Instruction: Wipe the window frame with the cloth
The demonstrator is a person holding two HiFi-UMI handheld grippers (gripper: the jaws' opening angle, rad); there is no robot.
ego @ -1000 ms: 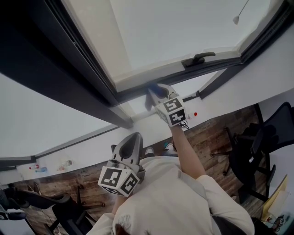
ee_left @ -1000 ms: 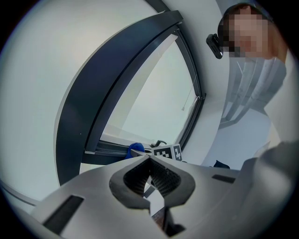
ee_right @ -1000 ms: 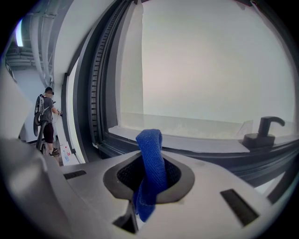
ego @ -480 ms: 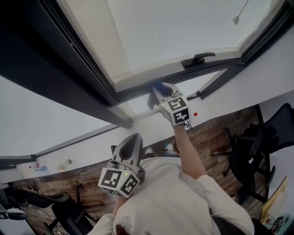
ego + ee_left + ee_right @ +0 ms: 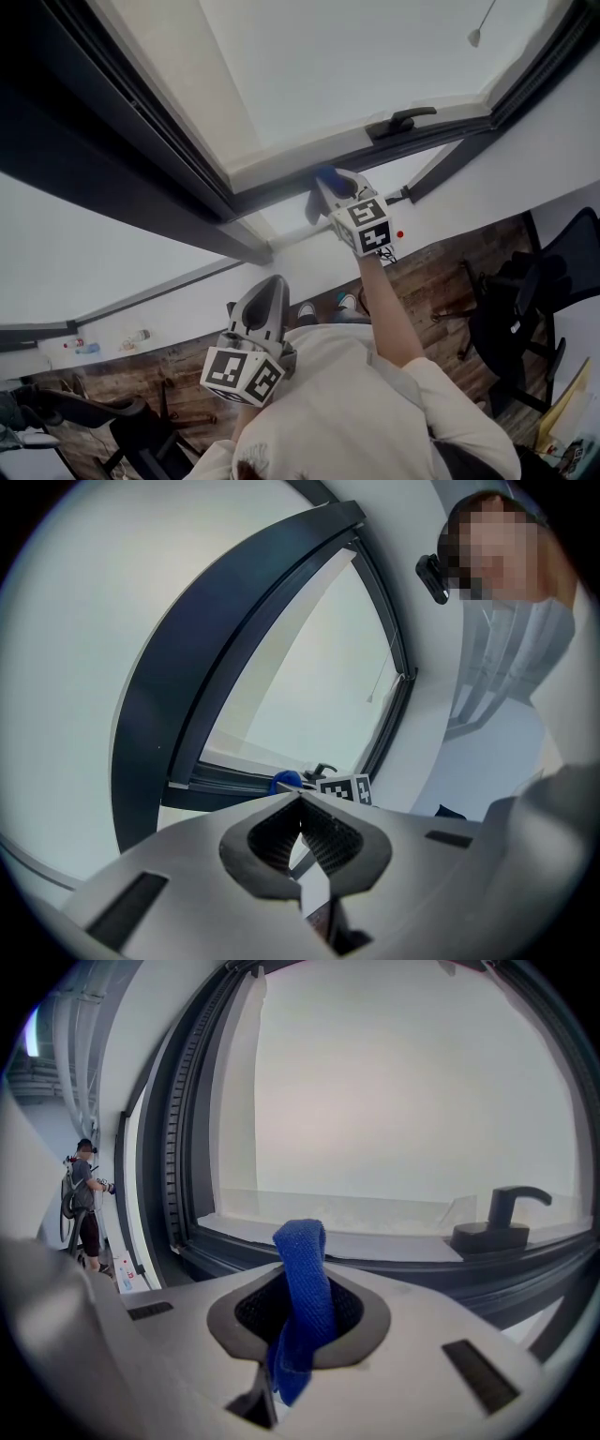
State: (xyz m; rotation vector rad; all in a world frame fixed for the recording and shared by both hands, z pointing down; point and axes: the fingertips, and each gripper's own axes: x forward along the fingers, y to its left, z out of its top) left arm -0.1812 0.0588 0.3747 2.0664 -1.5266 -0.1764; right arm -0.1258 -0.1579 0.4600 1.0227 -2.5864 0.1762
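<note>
Since 1 s ago our right tool [image 5: 325, 190] has slid a bit along the window frame [image 5: 279, 191] toward the handle [image 5: 401, 121]. The left tool [image 5: 270, 289] hasn't budged. Right tool is clamped tight on the blue cloth [image 5: 302, 1279], w/ a folded loop poking up past the jaws & a tail hanging below. Cloth is at the frame's lower rail, left of the handle, near it but apart; actual contact we can't confirm. Left tool: jaws closed together, nothing btwn them, well below the handle, off the frame.
</note>
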